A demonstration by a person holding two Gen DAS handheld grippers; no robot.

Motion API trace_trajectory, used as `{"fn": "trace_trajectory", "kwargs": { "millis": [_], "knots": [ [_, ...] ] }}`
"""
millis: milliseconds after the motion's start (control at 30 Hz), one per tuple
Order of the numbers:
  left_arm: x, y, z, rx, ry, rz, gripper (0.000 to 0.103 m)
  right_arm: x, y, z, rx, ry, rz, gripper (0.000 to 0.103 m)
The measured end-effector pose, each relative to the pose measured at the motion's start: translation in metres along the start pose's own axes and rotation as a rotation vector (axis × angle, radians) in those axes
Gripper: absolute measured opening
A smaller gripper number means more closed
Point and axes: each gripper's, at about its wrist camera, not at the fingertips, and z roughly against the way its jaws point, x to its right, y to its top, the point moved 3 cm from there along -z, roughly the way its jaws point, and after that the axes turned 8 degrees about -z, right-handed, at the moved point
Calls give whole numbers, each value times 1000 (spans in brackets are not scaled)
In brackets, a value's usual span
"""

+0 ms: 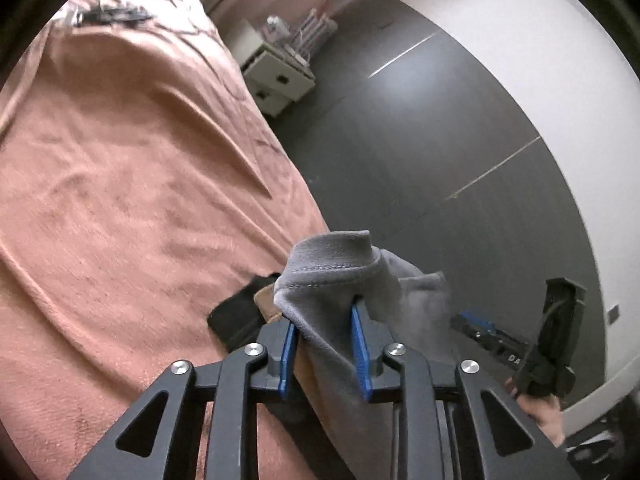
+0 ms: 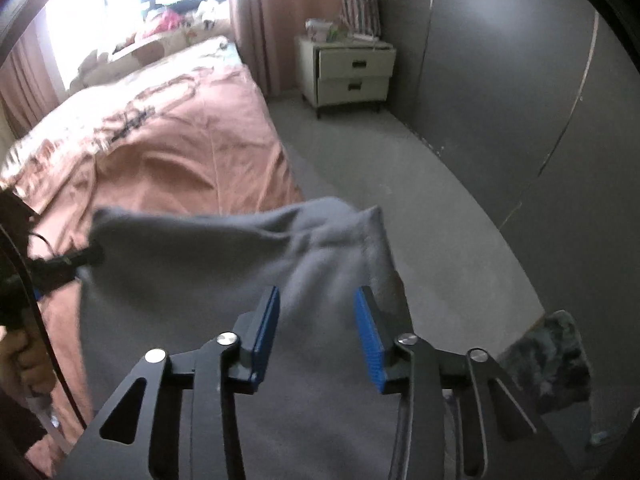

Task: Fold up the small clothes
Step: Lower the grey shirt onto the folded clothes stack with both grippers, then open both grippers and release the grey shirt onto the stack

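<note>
Here, grey garment [image 1: 340, 276] at lower centre, draped between the left gripper [image 1: 325, 320] pads. Right gripper [image 2: 316, 316] likewise at lower centre; whether either clamps the cloth cannot be told.

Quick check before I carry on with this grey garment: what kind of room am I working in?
Most likely a bedroom. A bed with a pink cover fills the left side, a white two-drawer nightstand stands beside its head, and pink curtains hang behind it by a bright window.
</note>
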Motion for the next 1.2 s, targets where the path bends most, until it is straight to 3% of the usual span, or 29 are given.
{"fn": "trace_trajectory", "kwargs": {
  "millis": [133,300,333,367,433,567,733,933,1100,1200],
  "knots": [
    [-2,0,2,10,44,-5,26,9,15,-32,-54,-118,-21,29],
    [-18,-7,-3,-55,35,30,26,31,29,-65,-118,-119,-113,24],
    [-21,-7,-2,-68,32,42,31,33,32,-64,-111,-115,-125,24],
    [-24,-7,3,-71,54,48,50,34,34,-60,-96,-118,-134,24],
    [-29,-5,14,-55,72,52,65,36,39,-47,-50,-110,-136,24],
    [-32,7,46,6,106,14,65,38,36,-13,-5,-57,-131,25],
    [-13,16,52,-3,148,-106,65,31,5,21,14,-27,-56,26],
    [14,26,34,-53,165,-265,65,46,-40,49,36,-3,-26,26],
    [18,24,10,-99,188,-323,65,70,-75,66,92,36,-60,26],
    [20,23,2,-85,229,-358,65,82,-92,64,131,53,-77,26]
  ]
}}
